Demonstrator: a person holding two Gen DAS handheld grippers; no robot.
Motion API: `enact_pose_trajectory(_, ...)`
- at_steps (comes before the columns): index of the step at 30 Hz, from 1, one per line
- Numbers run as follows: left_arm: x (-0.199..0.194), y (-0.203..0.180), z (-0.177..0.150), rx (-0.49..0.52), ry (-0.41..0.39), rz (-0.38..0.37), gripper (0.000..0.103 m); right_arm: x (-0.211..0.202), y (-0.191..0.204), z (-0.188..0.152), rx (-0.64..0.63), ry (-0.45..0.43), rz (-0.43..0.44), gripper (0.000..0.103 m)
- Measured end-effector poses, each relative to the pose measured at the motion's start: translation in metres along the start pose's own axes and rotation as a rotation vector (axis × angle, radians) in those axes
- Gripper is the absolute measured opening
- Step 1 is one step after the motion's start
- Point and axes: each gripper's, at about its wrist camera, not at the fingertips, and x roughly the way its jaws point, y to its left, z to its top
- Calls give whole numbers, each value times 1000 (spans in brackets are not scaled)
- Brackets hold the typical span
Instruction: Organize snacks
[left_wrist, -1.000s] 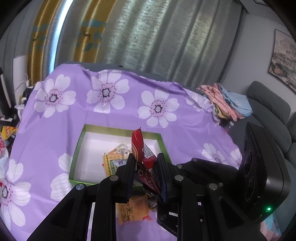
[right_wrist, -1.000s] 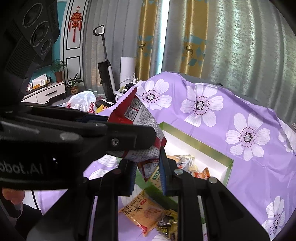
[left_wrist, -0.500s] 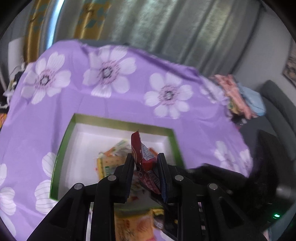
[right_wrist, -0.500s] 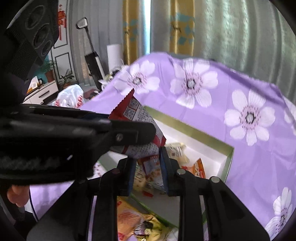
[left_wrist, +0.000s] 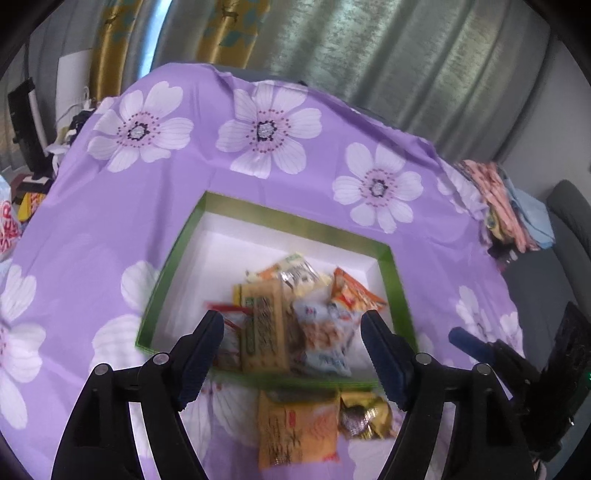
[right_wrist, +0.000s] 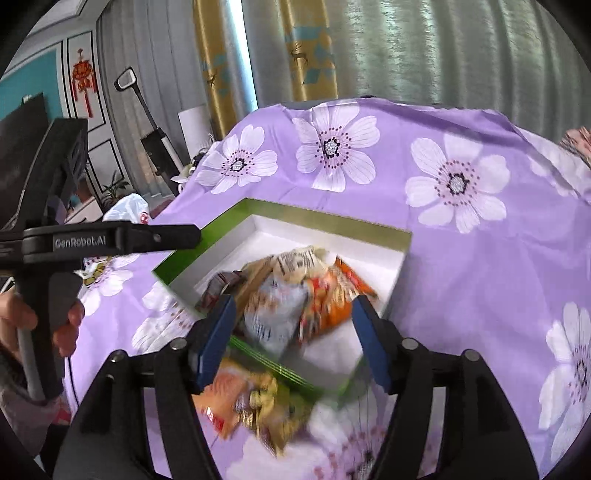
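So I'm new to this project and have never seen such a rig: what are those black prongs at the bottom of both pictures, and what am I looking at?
No robot here: a person holds one pair of tongs in each hand, and a fisheye camera on each looks forward along its fingers. One picture is from the left tongs, the other from the right tongs. Both are open and hold nothing. In the right view you also see the left tongs from the side. Below them is a table under a purple flowered cloth. On it sits a green-rimmed box with several snack packets inside. Two more lie outside on the cloth: an orange packet and a gold packet.
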Motion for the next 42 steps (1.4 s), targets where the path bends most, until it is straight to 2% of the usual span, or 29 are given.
enact_pose_trajectory(4, 3, -17, -26, 59, 64, -44, 77, -6, 9, -33, -8, 79, 71, 69)
enact_pose_trajectory(9, 30, -46, -65, 147, 171, -89, 77, 11, 11, -68, 8, 165, 85, 68)
enact_pose_trajectory(12, 43, -62, -77, 191, 188, -102, 77, 24, 8, -77, 25, 179, 92, 67)
enact_pose_trajectory(14, 54, -69, -80, 208, 201, -100, 77, 33, 4, -79, 53, 184, 113, 61)
enact_pose_trajectory(16, 62, -73, -81, 211, 211, -106, 74, 41, 2, -81, 69, 198, 130, 45)
enact_pose_trajectory(20, 81, -75, -86, 219, 248, -86, 55, 47, 3, -85, 55, 205, 141, 36)
enact_pose_trajectory(21, 84, -74, -87, 215, 251, -74, 52, 47, 4, -85, 47, 207, 137, 30)
enact_pose_trajectory(22, 85, -72, -86, 204, 254, -74, 43, 46, 4, -86, 45, 204, 142, 25)
enact_pose_trajectory(24, 81, -66, -86, 175, 264, -101, 40, 41, 3, -88, 48, 196, 144, 20)
enact_pose_trajectory(29, 45, -80, -79, 226, 188, -134, 40, 5, 11, -78, 33, 118, 137, 19)
enact_pose_trajectory(32, 16, -90, -52, 239, 100, -178, 40, -19, 16, -52, -14, 35, 119, 19)
enact_pose_trajectory(34, 12, -91, -28, 216, 64, -182, 42, -25, 15, -29, -34, -13, 97, 20)
enact_pose_trajectory(36, 14, -93, -7, 216, 28, -153, 50, -22, 13, -7, -49, -60, 66, 24)
enact_pose_trajectory(37, 17, -92, 3, 208, 6, -113, 64, -16, 11, 3, -52, -60, 57, 34)
enact_pose_trajectory(38, 20, -91, 9, 202, 0, -88, 84, -9, 7, 10, -41, -59, 25, 45)
enact_pose_trajectory(39, 23, -86, 14, 190, -6, -57, 89, -4, 4, 13, -23, -66, -22, 71)
enact_pose_trajectory(40, 23, -79, 15, 179, -13, -36, 91, 1, 1, 13, -13, -70, -40, 79)
enact_pose_trajectory(42, 23, -65, 12, 165, -17, -5, 91, 3, 1, 5, 6, -57, -6, 77)
